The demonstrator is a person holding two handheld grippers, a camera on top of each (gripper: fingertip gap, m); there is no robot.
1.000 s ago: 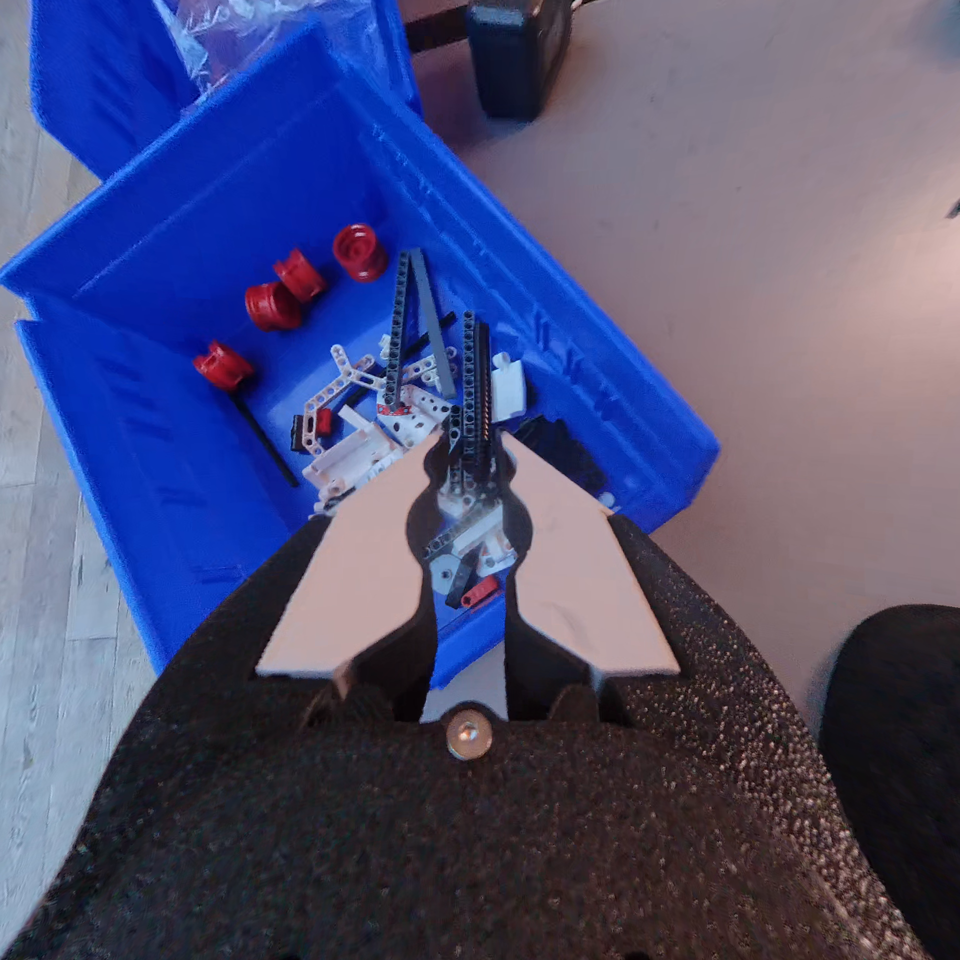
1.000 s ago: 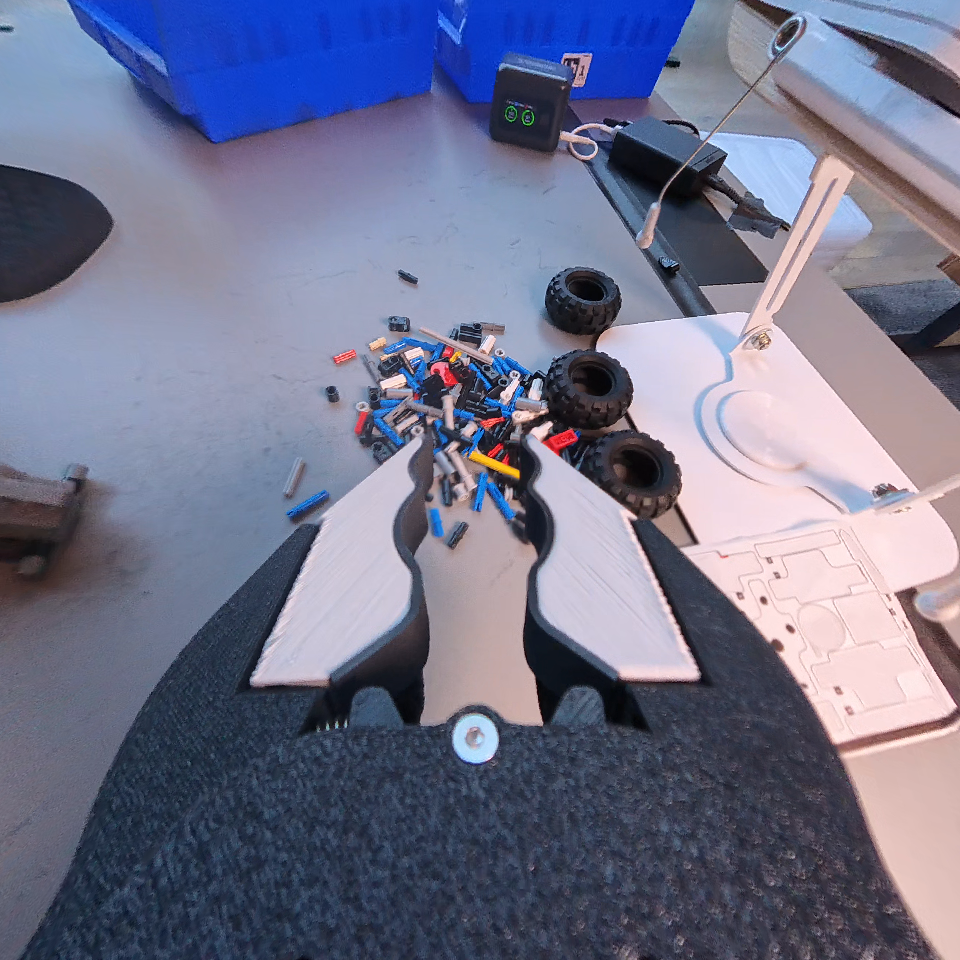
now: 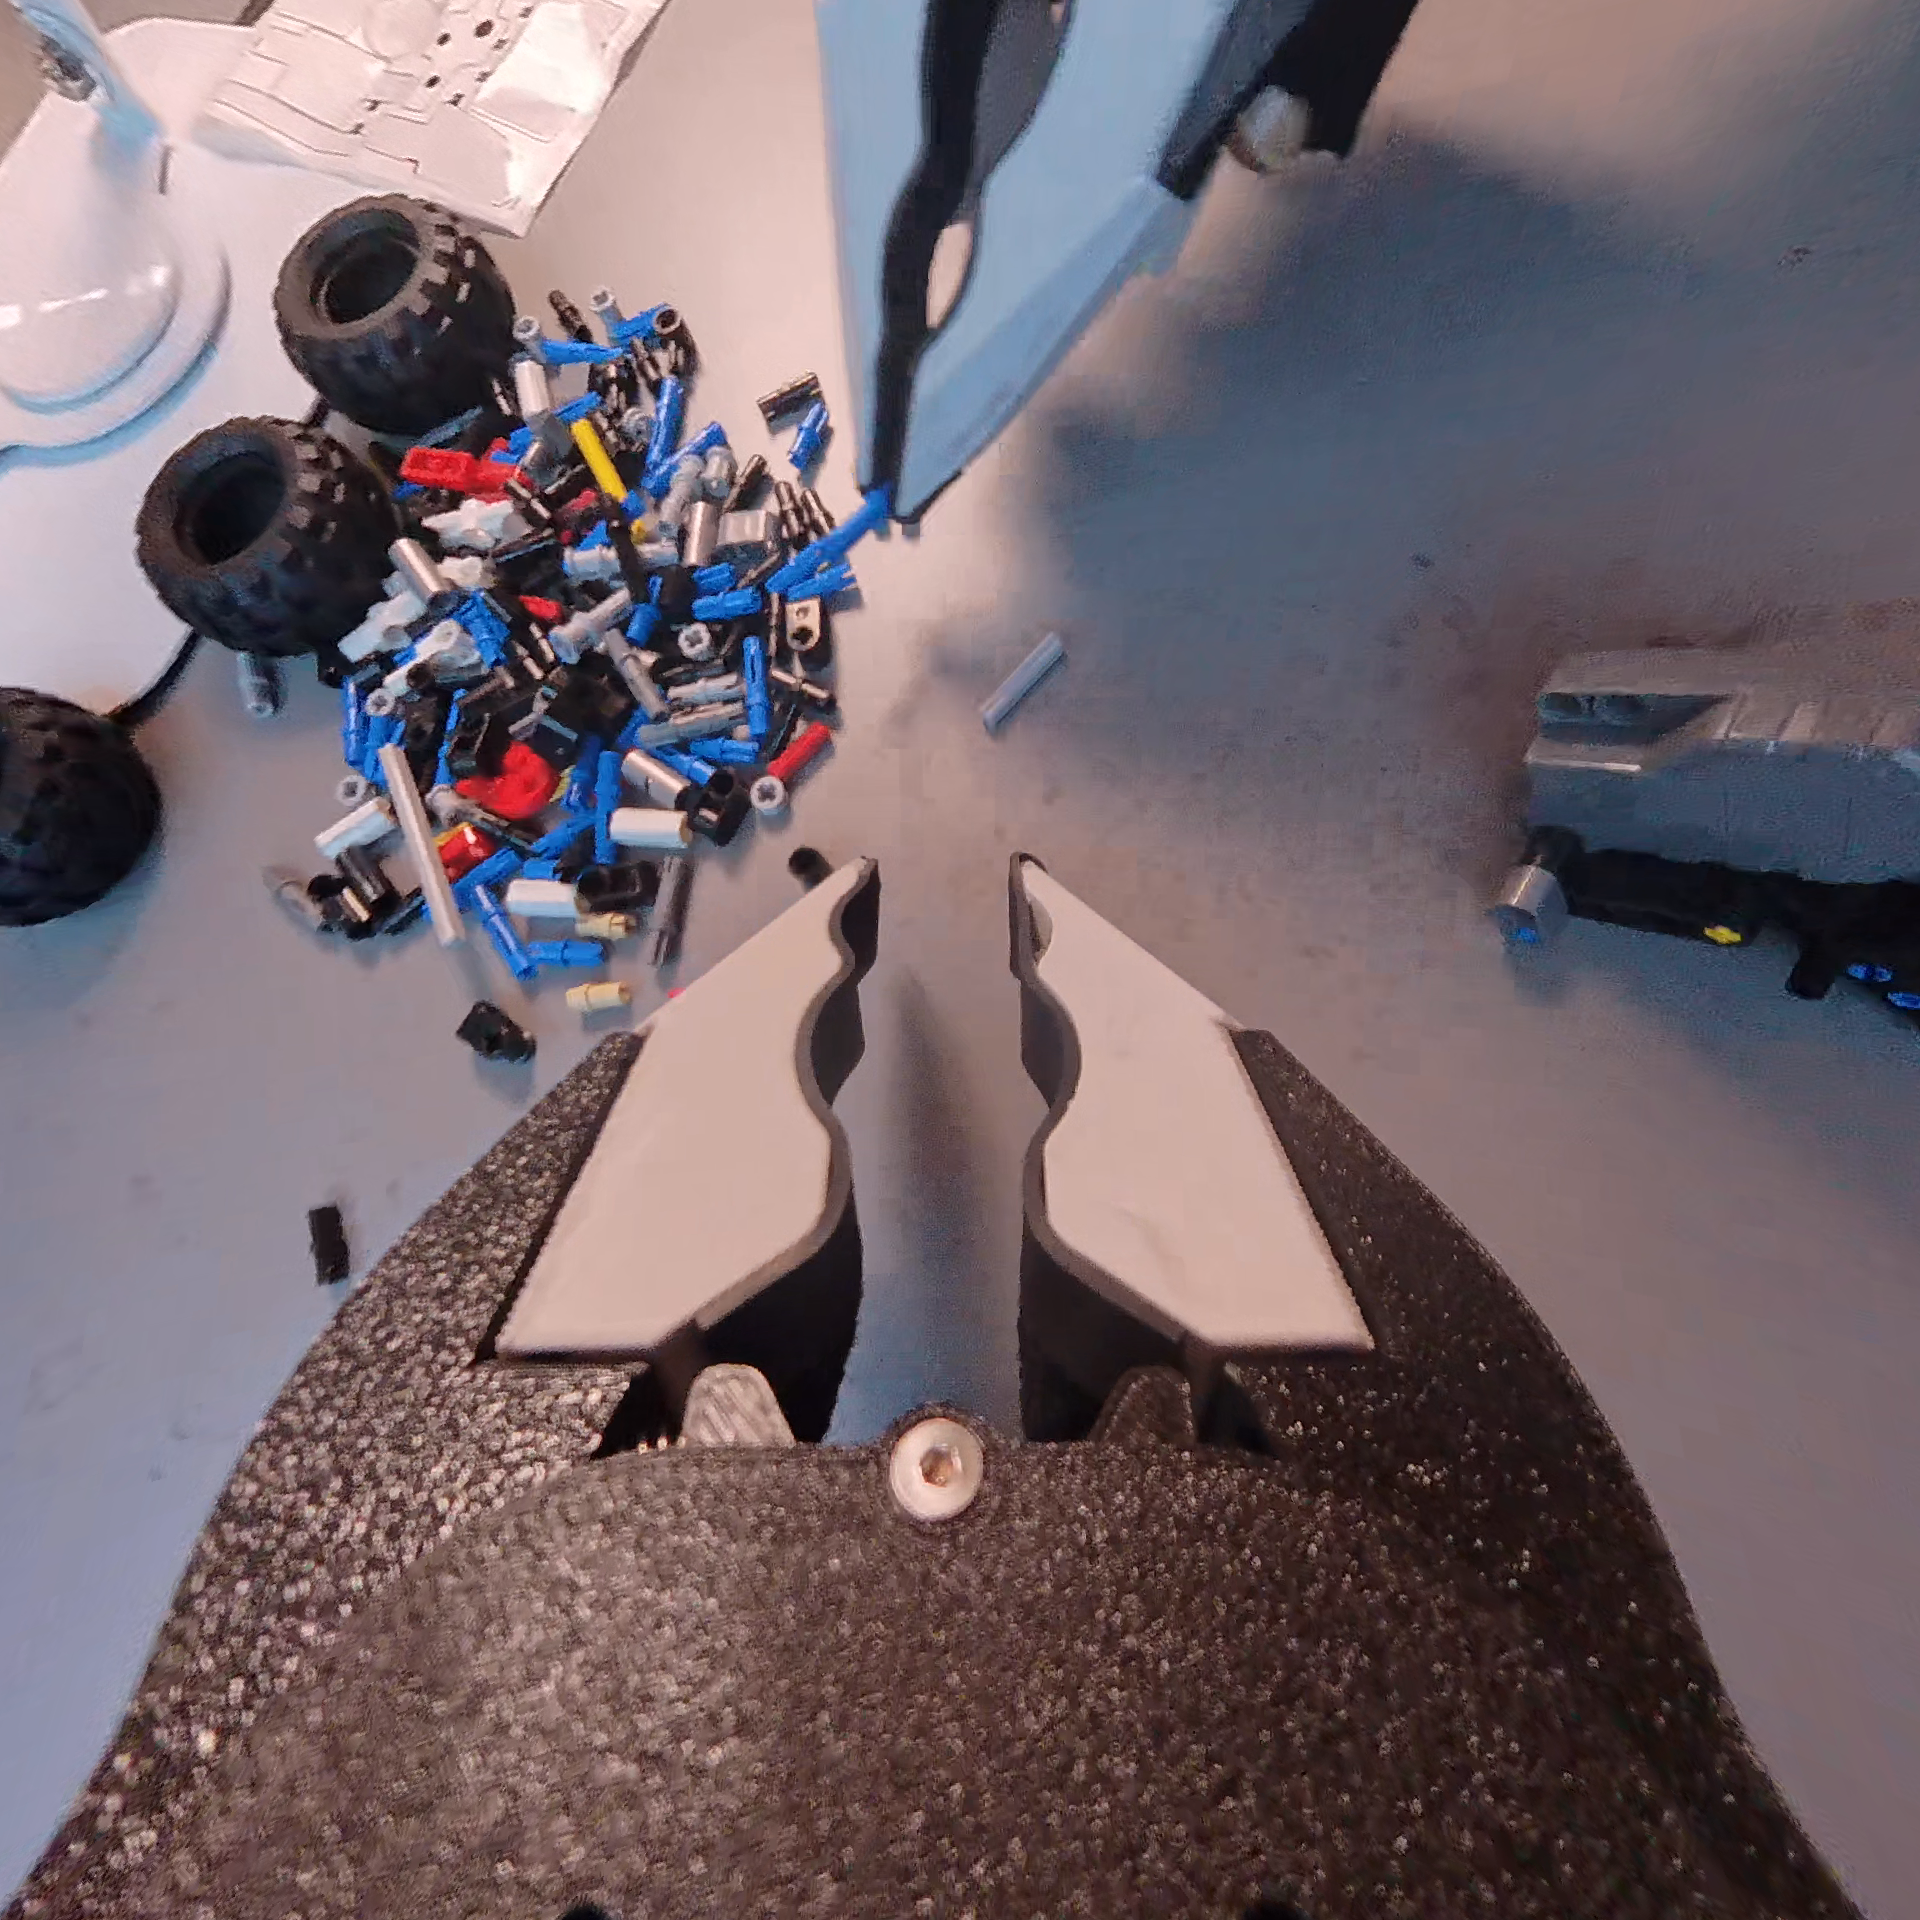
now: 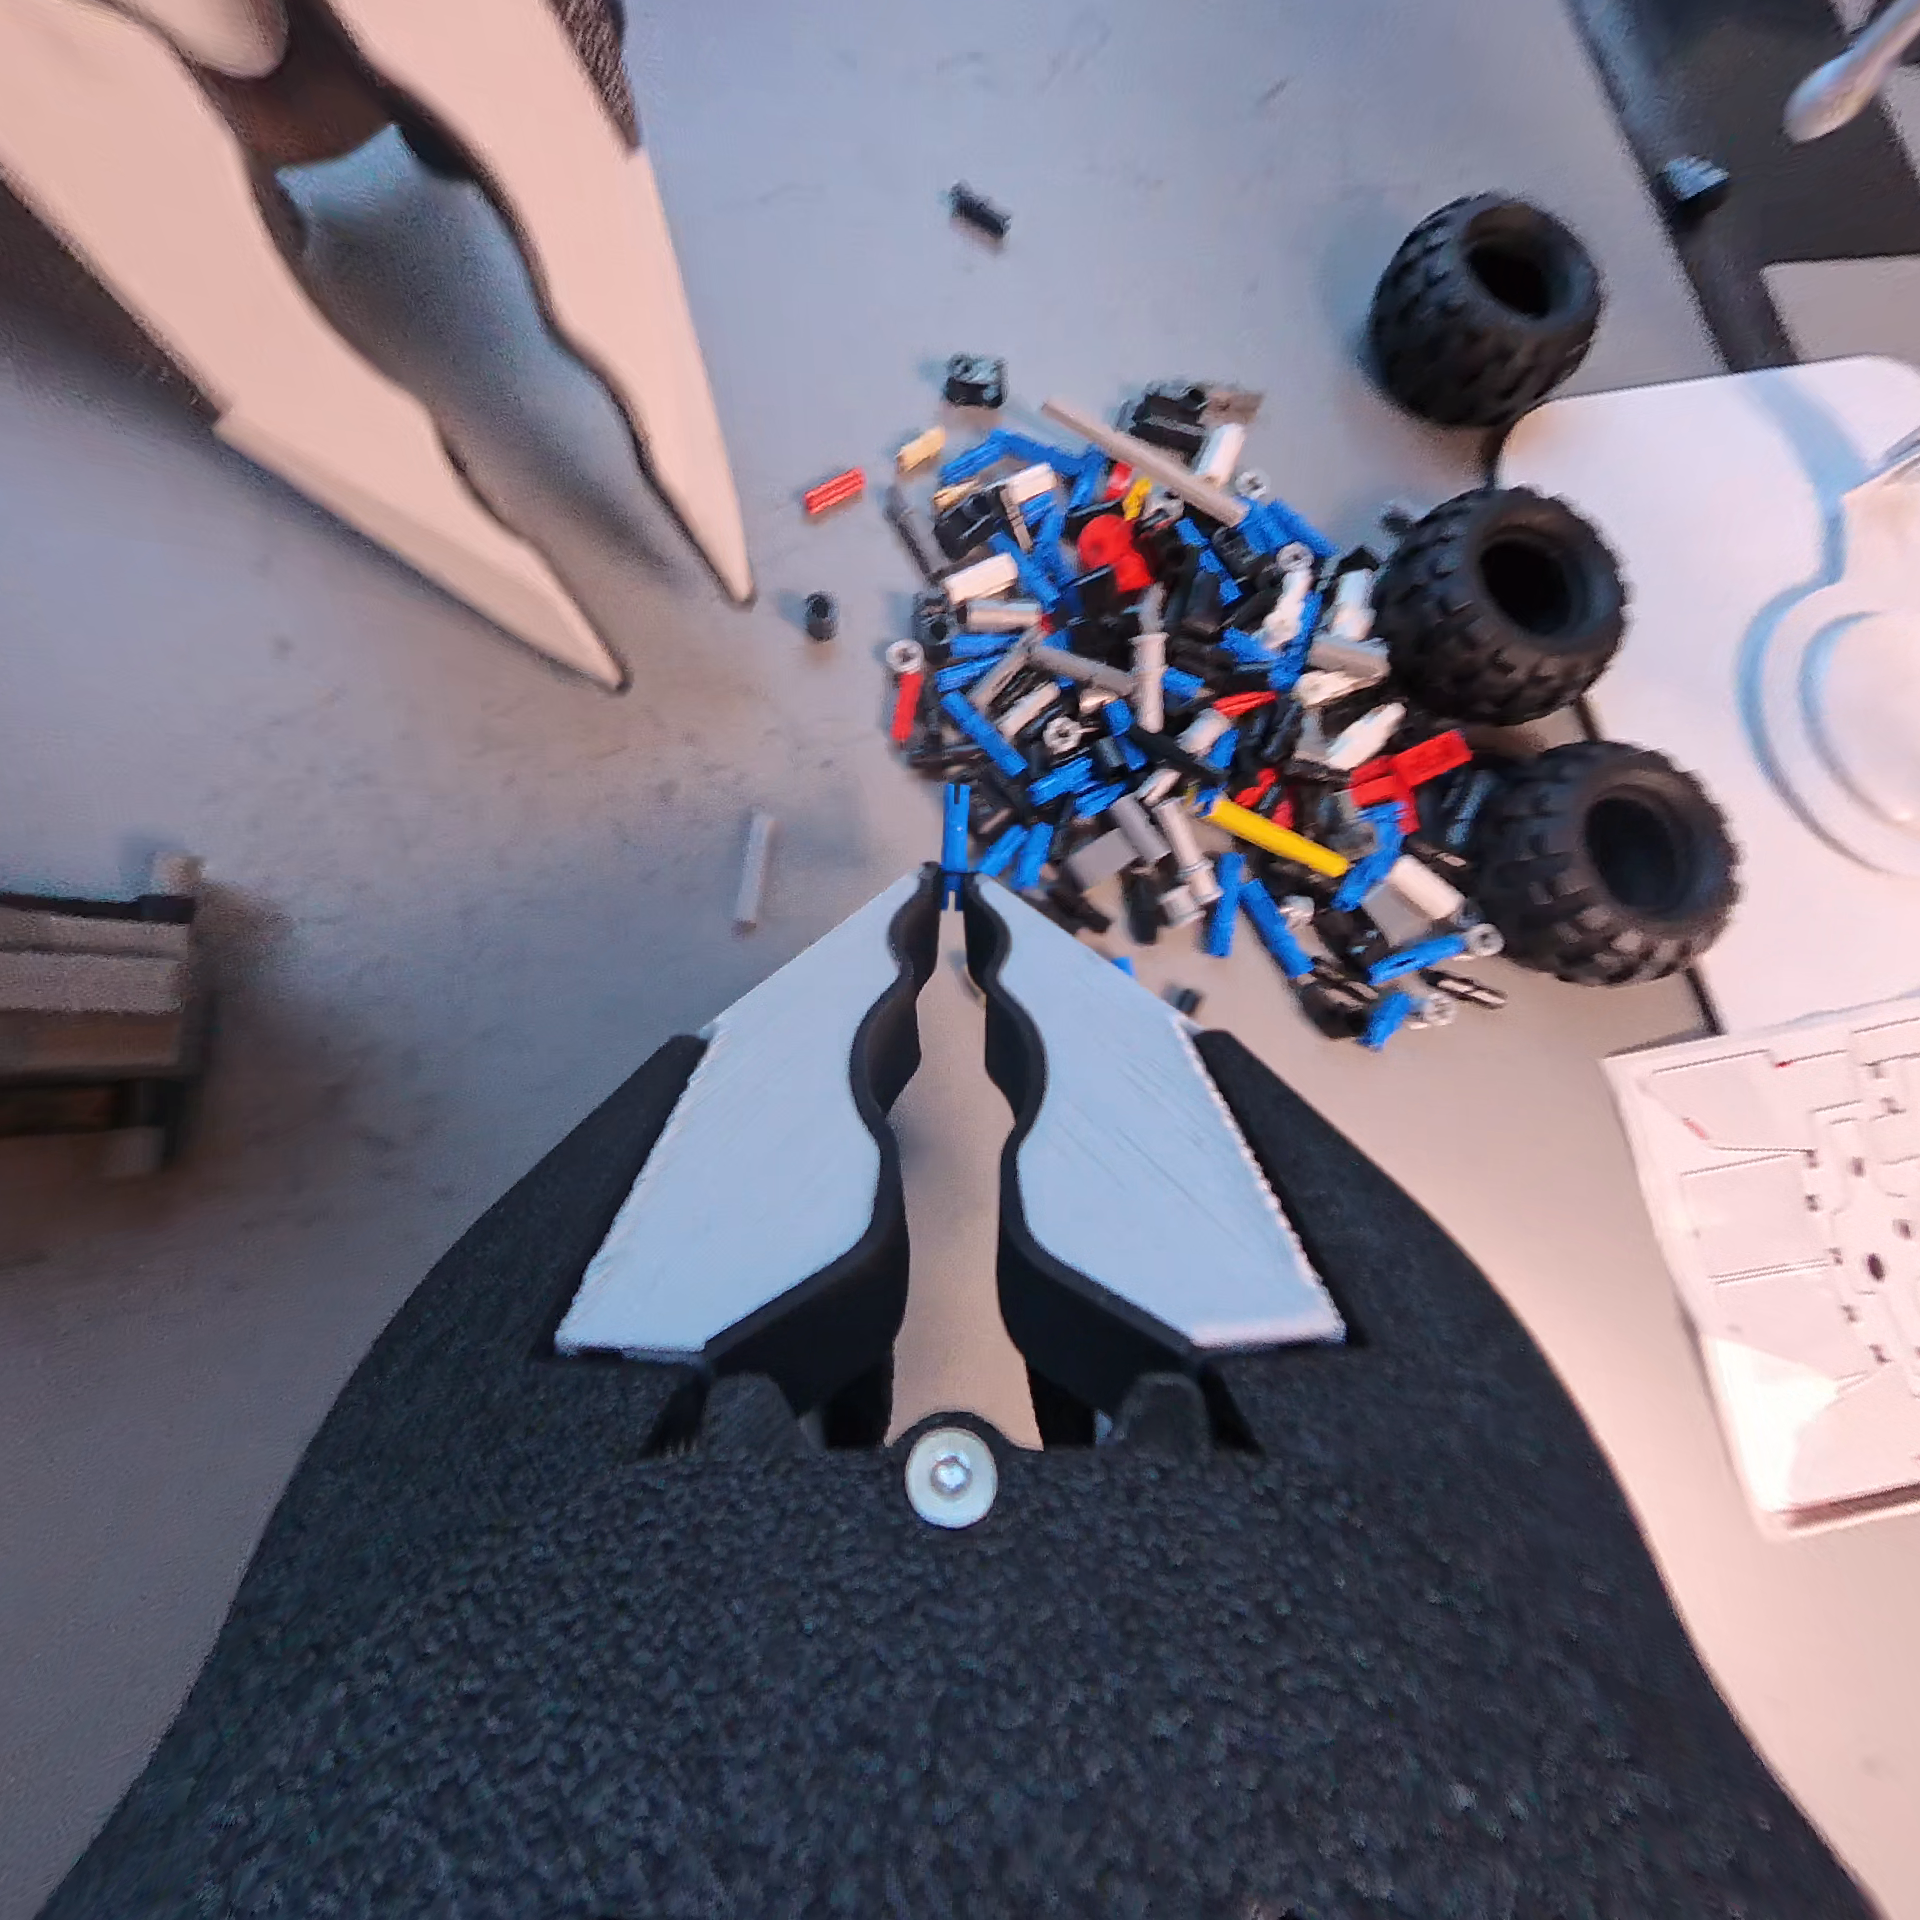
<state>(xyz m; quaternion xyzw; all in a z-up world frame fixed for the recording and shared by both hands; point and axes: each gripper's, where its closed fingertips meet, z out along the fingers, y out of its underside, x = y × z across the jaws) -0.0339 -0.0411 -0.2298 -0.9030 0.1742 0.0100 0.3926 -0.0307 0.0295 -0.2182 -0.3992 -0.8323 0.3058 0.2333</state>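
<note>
A pile of small building-toy pins and connectors [image 3: 582,644] in blue, black, grey and red lies on the grey table; it also shows in the right wrist view [image 4: 1143,727]. My right gripper [image 4: 951,883] is shut on a blue pin [image 4: 954,847] at the near edge of the pile. It also shows in the left wrist view [image 3: 883,499], with the blue pin [image 3: 862,520] at its tips. My left gripper [image 3: 943,868] is open and empty, just above bare table beside the pile. It also shows in the right wrist view [image 4: 686,639].
Three black knobbly tyres [image 4: 1501,608] lie beside the pile. A white stand base [image 4: 1714,582] and a printed sheet [image 4: 1787,1226] are on the right. A grey and black part-built model [image 3: 1725,800] sits to the right of my left gripper. A loose grey pin [image 3: 1023,681] lies apart. The gap from one gripper's tips to the other's is roughly 8 centimetres.
My left gripper has left the blue bin of parts, opened wider and now hovers by the pile. My right gripper has closed on a blue pin at the pile's edge.
</note>
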